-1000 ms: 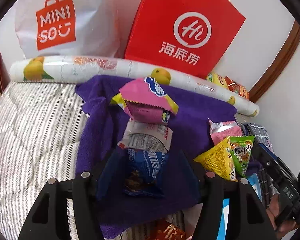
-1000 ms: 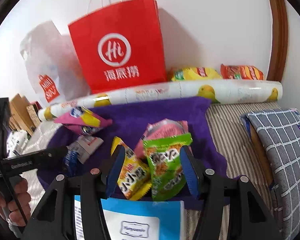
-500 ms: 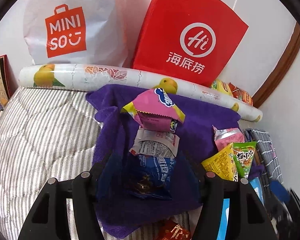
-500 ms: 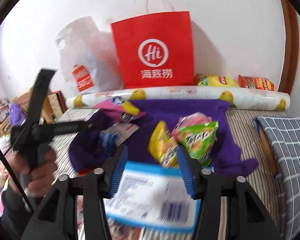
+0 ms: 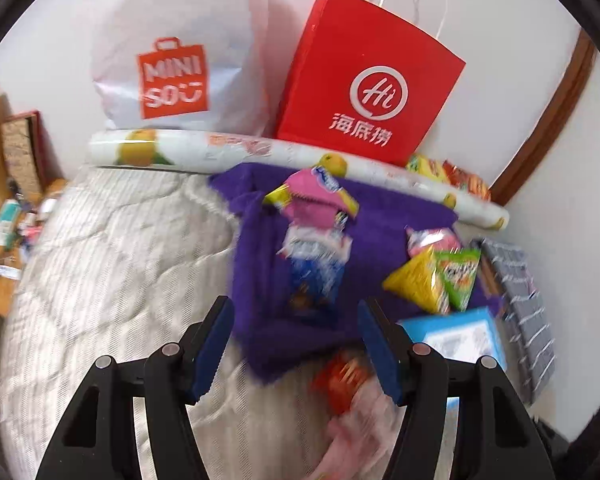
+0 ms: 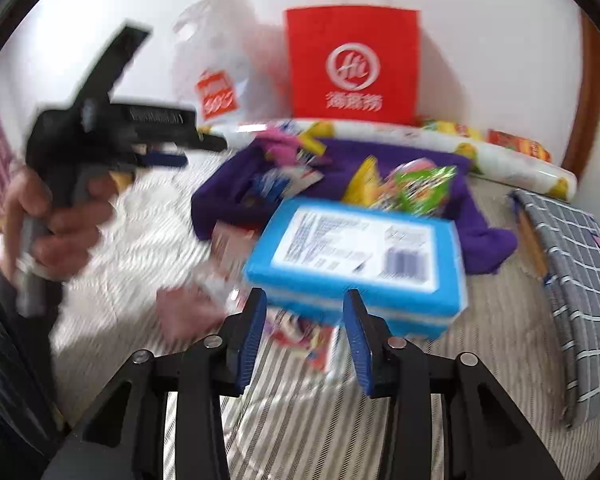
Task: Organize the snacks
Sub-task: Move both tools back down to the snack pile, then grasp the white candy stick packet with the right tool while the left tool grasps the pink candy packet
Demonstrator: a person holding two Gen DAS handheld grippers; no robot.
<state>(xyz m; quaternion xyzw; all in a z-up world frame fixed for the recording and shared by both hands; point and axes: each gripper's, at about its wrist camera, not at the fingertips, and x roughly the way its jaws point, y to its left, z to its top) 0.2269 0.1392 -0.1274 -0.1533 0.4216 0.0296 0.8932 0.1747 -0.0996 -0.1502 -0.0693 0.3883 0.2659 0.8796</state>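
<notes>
Striped bed (image 6: pixel 148 216), snacks on purple towel (image 5: pixel 380 216). Right claw (image 6: pixel 306 332) closing, nothing between jaws, blue box (image 6: pixel 356 252) just ahead. Left claw (image 5: pixel 296 344) apart, empty. Next: align, clamp box.

The striped quilt (image 5: pixel 112 264) on the left lies bare. On the right, the purple towel (image 5: pixel 268 320) is crowded with snack packets (image 5: pixel 432 276); bags (image 5: pixel 364 92) stand along the wall behind.

wall (image 5: pixel 500 20) – white | bed (image 5: pixel 120 240) – striped quilt | trim (image 5: pixel 548 112) – wooden
</notes>
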